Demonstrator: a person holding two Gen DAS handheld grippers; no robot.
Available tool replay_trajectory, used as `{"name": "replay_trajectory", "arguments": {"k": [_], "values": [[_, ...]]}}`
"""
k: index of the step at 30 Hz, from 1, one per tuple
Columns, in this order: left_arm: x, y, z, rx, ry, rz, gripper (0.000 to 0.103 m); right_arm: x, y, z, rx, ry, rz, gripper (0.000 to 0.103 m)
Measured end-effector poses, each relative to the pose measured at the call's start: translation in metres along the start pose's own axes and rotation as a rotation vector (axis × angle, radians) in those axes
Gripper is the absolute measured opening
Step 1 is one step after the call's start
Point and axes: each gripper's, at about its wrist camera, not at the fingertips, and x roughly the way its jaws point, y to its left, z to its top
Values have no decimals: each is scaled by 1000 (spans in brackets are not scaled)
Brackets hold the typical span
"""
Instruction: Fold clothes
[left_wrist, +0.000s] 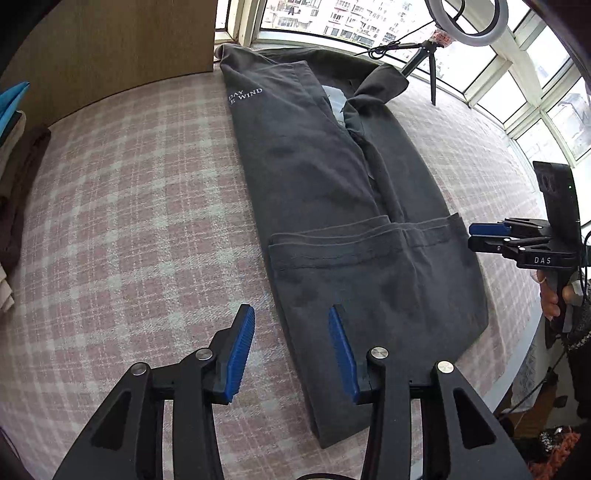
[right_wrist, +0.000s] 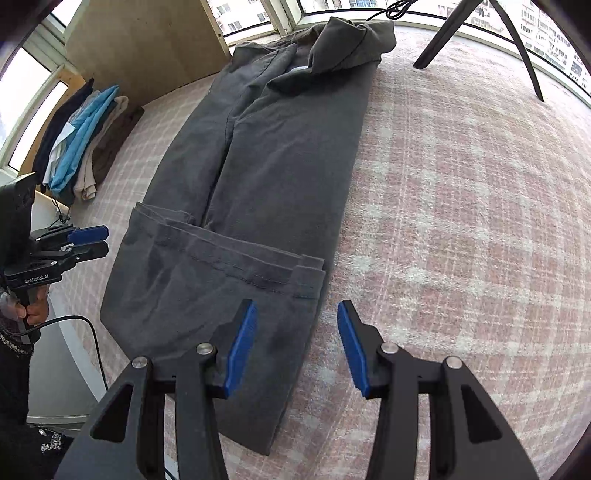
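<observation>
The left wrist view looks forward and down along the left gripper (left_wrist: 291, 347) from the near left edge, close above the pink checked cloth (left_wrist: 129, 206). The right wrist view looks likewise along the right gripper (right_wrist: 297, 345) from the near right. Both face the far windows and share the dark garment (left_wrist: 332, 192). Each view shows the other gripper at its side margin.

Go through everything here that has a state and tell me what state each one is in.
Left claw: open, empty, straddling the garment's near left edge.
Right claw: open, empty, straddling the near right edge.
Grey garment: flat, sides folded in lengthwise, near end folded up.
Clothes pile: folded, stacked by the wooden panel.
Ring light: appears unlit.
</observation>
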Motion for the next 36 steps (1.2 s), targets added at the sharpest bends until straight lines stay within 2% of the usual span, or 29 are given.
{"name": "replay_trajectory", "arguments": {"k": [1, 3, 4, 5, 6, 8, 10, 11, 12, 13, 17, 19, 20, 21, 22, 27, 29, 30, 33, 35, 36], "values": [[8, -1, 1, -6, 13, 31, 38, 5, 0, 1, 0, 4, -5, 45], [17, 0, 1, -20, 15, 17, 30, 7, 2, 2, -17, -11, -2, 42], [18, 0, 1, -17, 5, 23, 28, 9, 3, 3, -27, -21, -2, 27], [19, -1, 0, -11, -8, 34, 27, 10, 4, 3, -44, -29, -20, 20], [19, -1, -1, -8, -16, 45, 26, 11, 5, 3, -58, -39, -47, 18], [16, 0, -5, -10, -26, 66, 25, 8, 4, 4, -53, -41, -79, 20], [8, 1, -5, -7, -51, 53, 23, -2, 5, 4, -37, -62, -128, 33], [5, 1, -4, 0, -63, 33, 23, -8, 6, 3, -33, -84, -122, 38], [1, 0, -3, 7, -76, 14, 29, -12, 7, 2, -33, -95, -95, 44], [1, 0, -1, 17, -87, 9, 31, -13, 8, 1, -30, -95, -80, 46], [8, -6, 10, 56, -106, 13, 33, -5, 11, 0, -29, -73, -121, 46], [11, -10, 12, 78, -113, 24, 26, -1, 12, -1, -29, -72, -114, 44], [12, -11, 13, 88, -115, 26, 16, -1, 13, -2, -31, -76, -118, 41], [12, -13, 11, 101, -123, 25, 7, -1, 14, -3, -37, -80, -127, 26], [11, -15, 10, 114, -133, 22, 6, -2, 15, -4, -43, -83, -136, 18], [-4, -14, 6, 133, -176, 11, 5, -20, 17, -7, -54, -149, -118, 7], [-10, -9, 6, 122, -194, 7, 5, -28, 18, -7, -55, -189, -100, 7], [-6, -5, 6, 110, -179, -1, 5, -26, 19, -6, -58, -198, -104, 7], [11, 7, 8, 74, -112, -26, 7, -4, 17, -1, -49, -105, -147, 8], [18, 8, 11, 70, -99, -12, 13, -3, 21, -1, -53, -100, -188, 15], [13, 8, 11, 70, -113, 7, 18, -9, 23, -2, -48, -124, -208, 25]]}}
